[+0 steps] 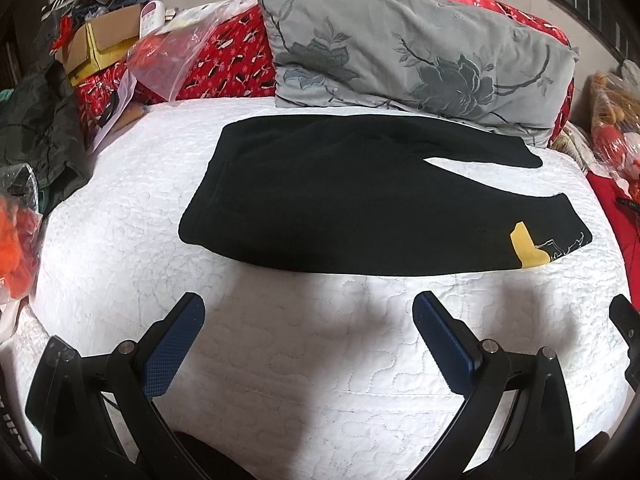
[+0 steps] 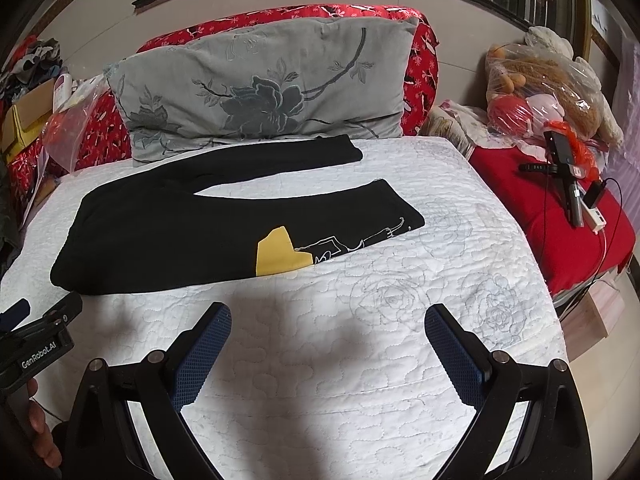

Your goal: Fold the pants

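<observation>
Black pants (image 1: 360, 200) (image 2: 180, 228) lie flat across a white quilted bed (image 1: 320, 360) (image 2: 320, 360), waist to the left and both legs running right with a gap between them. A yellow patch (image 1: 526, 250) (image 2: 280, 254) with white line art marks the nearer leg close to its cuff. My left gripper (image 1: 308, 312) hovers open above the quilt, short of the pants' near edge. My right gripper (image 2: 328, 322) is open too, over bare quilt near the patch. Neither holds anything.
A grey floral pillow (image 1: 420, 56) (image 2: 260, 88) leans on a red quilt just behind the pants. Boxes, bags and clothes (image 1: 100, 40) pile at the left. On the right, a red surface (image 2: 540, 200) holds bagged plush toys (image 2: 552, 88), a device and cables.
</observation>
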A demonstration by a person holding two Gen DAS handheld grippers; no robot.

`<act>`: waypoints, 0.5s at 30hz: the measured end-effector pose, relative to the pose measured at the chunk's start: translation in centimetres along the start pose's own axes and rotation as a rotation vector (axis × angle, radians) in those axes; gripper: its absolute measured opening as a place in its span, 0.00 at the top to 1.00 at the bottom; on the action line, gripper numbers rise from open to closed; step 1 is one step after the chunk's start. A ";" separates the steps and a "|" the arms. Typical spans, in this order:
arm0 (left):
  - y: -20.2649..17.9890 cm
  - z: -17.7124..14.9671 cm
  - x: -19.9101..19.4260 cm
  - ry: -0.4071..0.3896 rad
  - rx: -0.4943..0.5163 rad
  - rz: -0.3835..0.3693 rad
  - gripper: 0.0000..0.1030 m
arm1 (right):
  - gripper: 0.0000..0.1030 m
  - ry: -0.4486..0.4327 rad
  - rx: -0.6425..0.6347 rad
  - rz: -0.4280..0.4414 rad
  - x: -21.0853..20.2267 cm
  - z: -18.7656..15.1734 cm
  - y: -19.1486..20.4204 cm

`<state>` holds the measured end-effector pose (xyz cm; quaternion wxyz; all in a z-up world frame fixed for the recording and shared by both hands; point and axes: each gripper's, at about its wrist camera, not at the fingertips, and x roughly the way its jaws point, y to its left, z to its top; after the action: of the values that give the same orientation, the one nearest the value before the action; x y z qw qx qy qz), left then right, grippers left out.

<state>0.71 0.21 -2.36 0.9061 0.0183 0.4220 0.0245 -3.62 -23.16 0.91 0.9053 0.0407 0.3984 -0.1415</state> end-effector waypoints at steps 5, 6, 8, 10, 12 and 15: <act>-0.1 -0.1 0.0 -0.015 0.007 0.000 0.00 | 0.04 0.000 -0.002 0.003 0.0 0.0 -0.1; -0.1 0.0 0.0 -0.019 0.011 -0.001 0.00 | 0.04 0.000 -0.002 0.004 0.0 0.0 0.0; -0.2 0.1 0.1 -0.019 0.020 -0.008 0.00 | 0.04 0.002 -0.002 0.007 0.1 0.0 -0.1; -0.3 0.5 0.4 -0.002 0.027 -0.012 0.00 | 0.04 0.006 -0.006 0.010 0.3 0.1 -0.1; -0.2 1.1 0.8 0.022 0.032 -0.029 0.00 | 0.04 0.012 -0.009 0.012 0.5 0.2 -0.2; 0.2 3.0 1.4 0.032 0.029 -0.048 0.00 | 0.04 0.024 -0.005 0.019 1.1 0.6 -0.6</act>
<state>3.91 0.47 -1.48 0.8991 0.0208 0.4372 -0.0030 -2.63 -24.11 0.55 0.9018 0.0437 0.4092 -0.1315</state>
